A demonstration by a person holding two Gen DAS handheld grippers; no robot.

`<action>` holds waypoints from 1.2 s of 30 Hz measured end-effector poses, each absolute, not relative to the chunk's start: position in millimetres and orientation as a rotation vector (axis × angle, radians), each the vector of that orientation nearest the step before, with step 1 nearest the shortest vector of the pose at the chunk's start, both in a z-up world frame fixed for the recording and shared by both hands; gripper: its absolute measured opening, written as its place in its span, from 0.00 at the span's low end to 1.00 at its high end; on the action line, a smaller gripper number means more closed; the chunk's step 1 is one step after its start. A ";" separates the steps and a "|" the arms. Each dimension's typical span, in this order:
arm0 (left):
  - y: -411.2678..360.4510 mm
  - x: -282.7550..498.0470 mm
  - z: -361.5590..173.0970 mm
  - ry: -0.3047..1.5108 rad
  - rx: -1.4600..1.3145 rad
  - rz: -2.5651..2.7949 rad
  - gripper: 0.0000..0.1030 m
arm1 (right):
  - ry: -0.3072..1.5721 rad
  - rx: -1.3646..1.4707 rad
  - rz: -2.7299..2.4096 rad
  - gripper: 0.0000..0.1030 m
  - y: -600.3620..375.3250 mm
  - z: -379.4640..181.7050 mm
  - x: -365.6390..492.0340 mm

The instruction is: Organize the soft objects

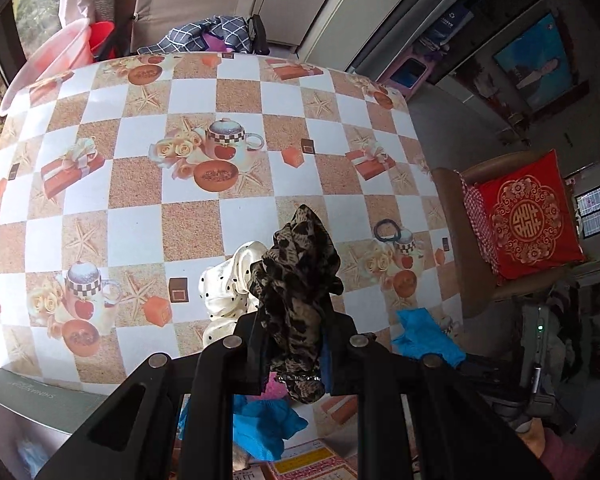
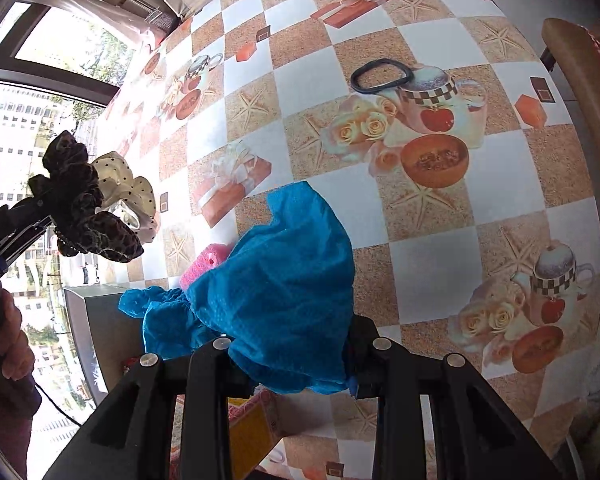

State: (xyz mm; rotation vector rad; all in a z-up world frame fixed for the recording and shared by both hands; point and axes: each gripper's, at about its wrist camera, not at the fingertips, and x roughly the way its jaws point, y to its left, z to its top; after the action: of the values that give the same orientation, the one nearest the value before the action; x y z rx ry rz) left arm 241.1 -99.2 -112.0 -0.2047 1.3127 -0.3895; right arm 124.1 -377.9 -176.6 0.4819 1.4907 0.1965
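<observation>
My left gripper [image 1: 298, 322] is shut on a leopard-print scrunchie [image 1: 300, 264] and holds it above the checked tablecloth [image 1: 188, 224]. The same scrunchie [image 2: 86, 200] shows at the left of the right wrist view. Behind it a white polka-dot scrunchie [image 1: 228, 288] lies on the table. My right gripper [image 2: 296, 344] is shut on a crumpled blue cloth [image 2: 284, 272], which hides its fingertips. Partly tucked under that cloth's left side is a pink sponge [image 2: 206, 264]. Further off, a black hair tie [image 2: 382, 76] rests on the table.
A chair with a red cushion [image 1: 532, 224] stands at the table's right edge. A grey box [image 1: 32, 396] sits at the near left corner. A pink basin [image 1: 56, 52] and a folding chair [image 1: 196, 4] are behind the far edge. A hand [image 2: 8, 344] grips the left tool.
</observation>
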 end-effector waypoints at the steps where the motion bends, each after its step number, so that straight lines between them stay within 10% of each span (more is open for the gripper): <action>1: -100.3 238.4 -106.2 1.294 -0.190 -0.393 0.20 | 1.490 0.484 0.197 0.31 -380.5 -176.3 121.9; 23: -109.7 225.9 -116.5 1.309 -0.040 -0.264 0.08 | 1.505 0.459 0.211 0.31 -397.3 -174.2 111.7; 27: -85.5 243.5 -145.9 1.398 -0.166 -0.168 0.63 | 1.516 0.465 0.217 0.31 -397.1 -176.4 108.7; 36: -66.7 250.3 -220.7 1.596 -0.252 0.128 0.67 | 1.556 0.495 0.209 0.31 -397.0 -191.6 101.3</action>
State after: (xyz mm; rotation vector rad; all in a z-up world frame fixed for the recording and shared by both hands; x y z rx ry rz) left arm 250.3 -66.7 -220.7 -0.2516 1.5962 0.1282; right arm 101.3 -397.0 -191.6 0.4953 1.5557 0.2089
